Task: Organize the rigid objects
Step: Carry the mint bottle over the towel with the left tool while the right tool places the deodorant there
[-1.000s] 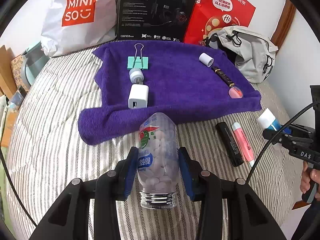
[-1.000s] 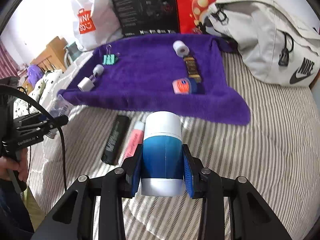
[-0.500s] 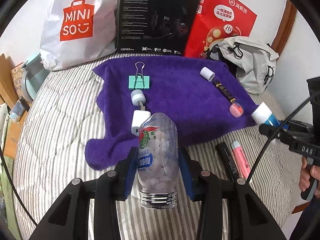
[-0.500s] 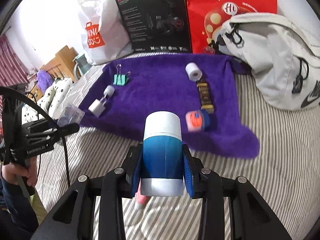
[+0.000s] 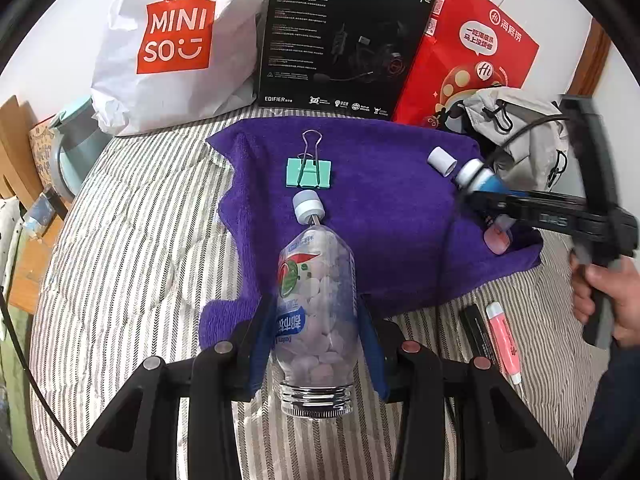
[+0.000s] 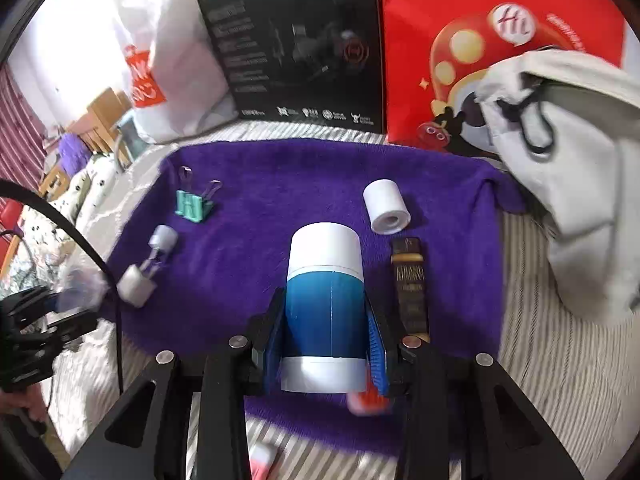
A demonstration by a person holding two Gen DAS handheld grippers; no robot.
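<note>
A purple towel (image 5: pixel 380 200) lies spread on the striped bed (image 5: pixel 132 240). Left gripper (image 5: pixel 316 344): jaws clamped on 1 clear tablet bottle (image 5: pixel 316 312), at the towel's near edge. Right gripper (image 6: pixel 326 340): jaws clamped on 1 blue-and-white tube (image 6: pixel 325 300), over the towel's centre. A green binder clip (image 5: pixel 309 173) rests far left on the towel.

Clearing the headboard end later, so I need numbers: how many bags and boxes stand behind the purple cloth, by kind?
Shopping bags: 2, one white and one red
Grey fabric bag: 1
Black box: 1
Total: 4
</note>
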